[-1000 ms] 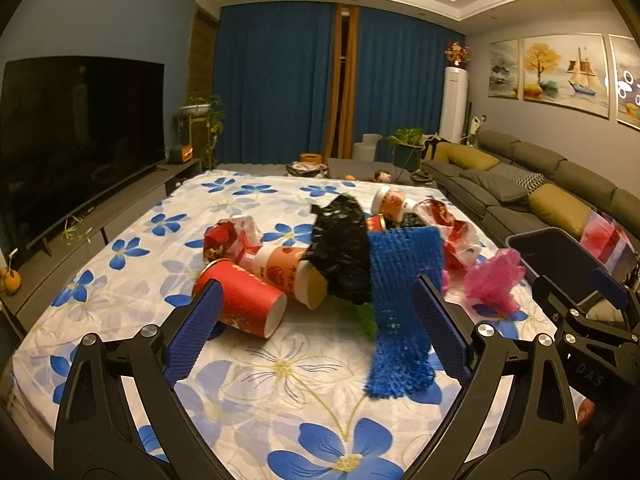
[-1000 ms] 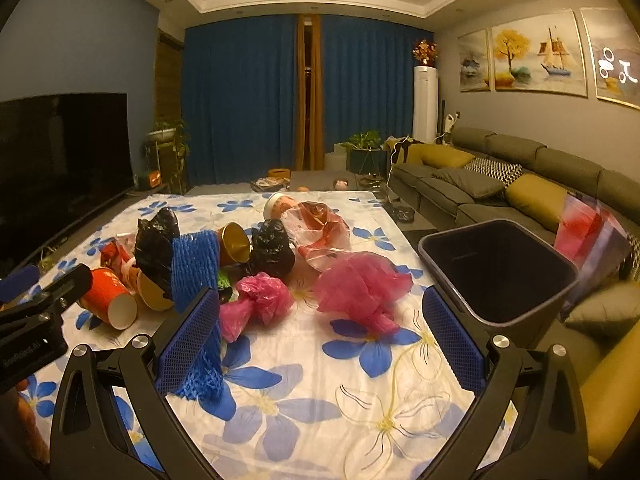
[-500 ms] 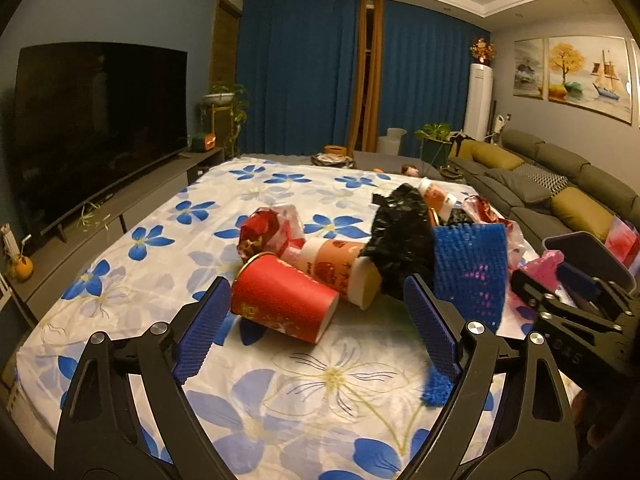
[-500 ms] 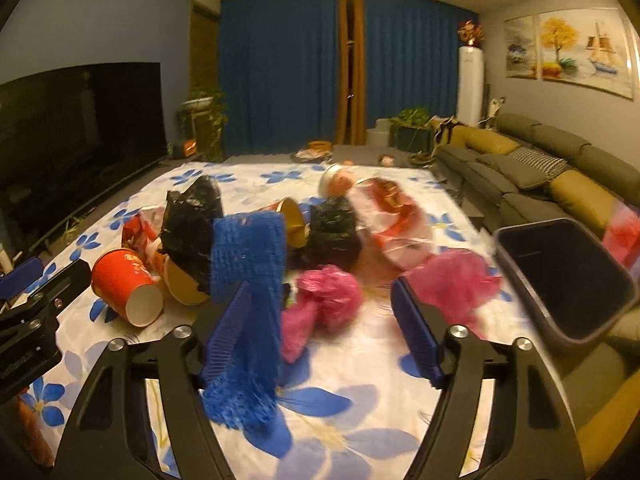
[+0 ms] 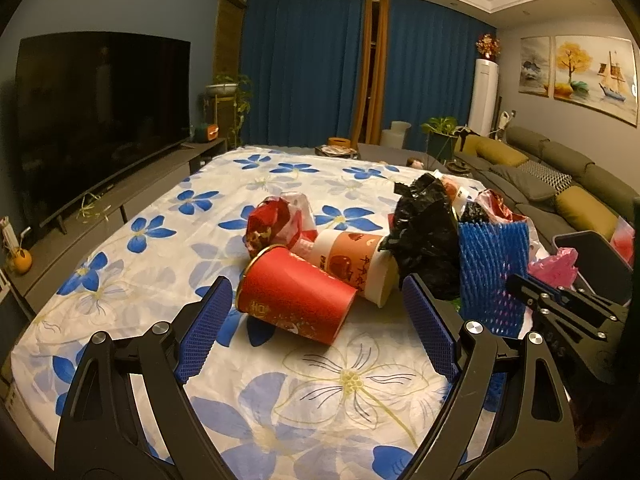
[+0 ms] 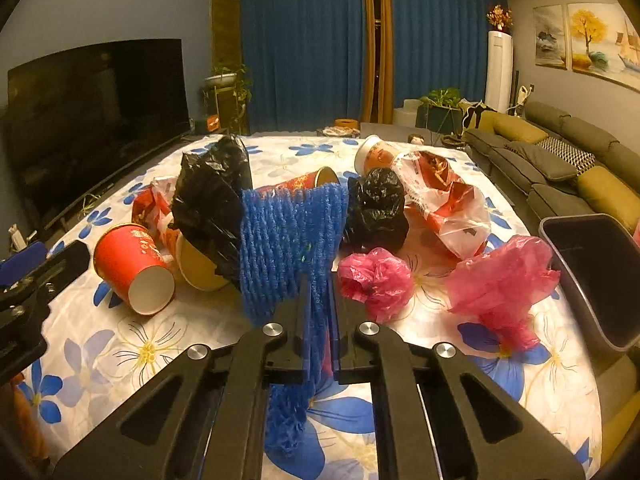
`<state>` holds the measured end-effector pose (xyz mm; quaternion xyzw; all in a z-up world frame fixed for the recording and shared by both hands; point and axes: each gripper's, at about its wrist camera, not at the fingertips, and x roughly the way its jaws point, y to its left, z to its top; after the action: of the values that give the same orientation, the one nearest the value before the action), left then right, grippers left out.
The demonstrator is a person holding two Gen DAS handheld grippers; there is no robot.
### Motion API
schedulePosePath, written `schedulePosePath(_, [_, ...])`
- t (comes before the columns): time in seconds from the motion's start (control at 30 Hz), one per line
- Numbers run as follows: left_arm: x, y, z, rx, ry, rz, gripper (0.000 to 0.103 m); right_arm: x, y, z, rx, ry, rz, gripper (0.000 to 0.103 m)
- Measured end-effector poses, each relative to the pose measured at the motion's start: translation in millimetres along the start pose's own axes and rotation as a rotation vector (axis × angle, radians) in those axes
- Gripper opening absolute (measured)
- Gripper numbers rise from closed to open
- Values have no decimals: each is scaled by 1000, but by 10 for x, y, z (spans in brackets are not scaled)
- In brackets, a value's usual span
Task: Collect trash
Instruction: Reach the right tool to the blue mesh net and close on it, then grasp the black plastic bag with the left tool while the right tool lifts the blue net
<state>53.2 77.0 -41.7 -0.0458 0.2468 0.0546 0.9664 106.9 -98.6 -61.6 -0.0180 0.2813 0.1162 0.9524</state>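
Blue foam net point(image 6: 290, 236) upright, pinched; cups toppled.

Around the blue net point(image 6: 292, 236): two black bags point(image 6: 212, 204) point(image 6: 376, 208), two pink bags point(image 6: 376, 280) point(image 6: 500, 284), two red-and-white bags point(image 6: 444, 200) point(image 6: 154, 204), one bin point(image 6: 592, 276). Cups: at least three; one red point(image 6: 132, 264).

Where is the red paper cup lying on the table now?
In the left wrist view the red paper cup lies on its side between the open left gripper fingers, just in front of the orange-and-white cup, left of the blue foam net.
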Motion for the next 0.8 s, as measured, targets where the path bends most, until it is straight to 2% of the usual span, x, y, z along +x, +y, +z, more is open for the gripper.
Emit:
schedulePosePath(0.2, [31,-141,72,16,-1,-55,85,-301,-142,65,22,-71,-10,8])
schedulePosePath(0.4, [213,-346,285,28,2,-153,83,-421,-293,79,43,-85,-31,8])
schedulePosePath(0.53, [432,-433,448,5,16,-213,73,-444,-349,68,46,-86,-41,8])
schedulePosePath(0.63, [635,-482,496,1,47,-245,59,-452,-397,51,50,-83,-47,8])
schedulePosePath(0.8, [833,-521,433,-11,112,-287,15,-454,-522,21,69,-69,-60,8])
